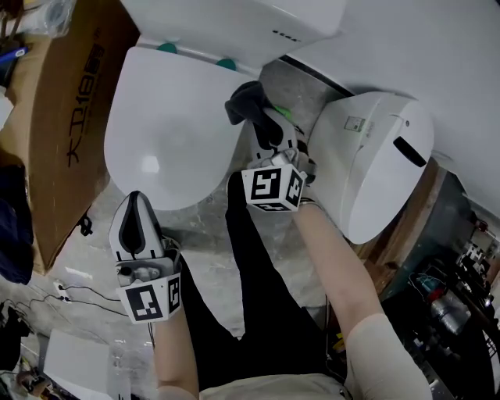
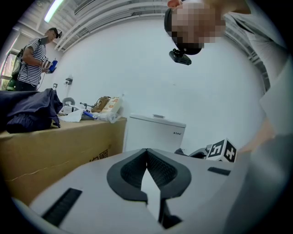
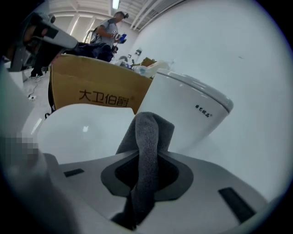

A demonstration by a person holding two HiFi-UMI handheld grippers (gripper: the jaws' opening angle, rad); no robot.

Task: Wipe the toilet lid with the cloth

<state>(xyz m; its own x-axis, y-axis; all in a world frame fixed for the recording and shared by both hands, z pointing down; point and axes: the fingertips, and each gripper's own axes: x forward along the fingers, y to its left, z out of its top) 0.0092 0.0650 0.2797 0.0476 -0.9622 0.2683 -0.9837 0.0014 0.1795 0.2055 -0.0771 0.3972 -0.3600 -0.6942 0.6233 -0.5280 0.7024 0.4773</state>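
Nearest the person, the left tool (image 1: 134,206) hangs low over the marbled floor (image 1: 205,234), just short of the front edge of the toilet lid (image 1: 168,129). Its own view shows its jaws pressed together with nothing between them, so it is spare for now.

A little further on, the right tool (image 1: 261,123) is clamped on the cloth (image 1: 244,101), a dark grey fleecy piece that stands up in a fold from between the jaws in the right gripper view. It sits at the lid's right rear edge, close to the hinge end. From above I cannot tell whether the cloth already touches the lid or is only just beside it.

The lid is closed, white and glossy. No wiping looks to be under way, so I judge the step in hand to be bringing the cloth down onto it.

To do that well, the right tool should probably tip forward so the loose fold lies flat on the lid, not the hard jaw tips. Even overlapping strokes from the hinge end toward the front would cover the curved surface. The grip needs to stay firm, since the smooth lid could drag the cloth out.

Beyond the lid stands the cistern (image 1: 234,19), with a cardboard box (image 1: 62,117) to the left and a second toilet (image 1: 375,156) to the right.
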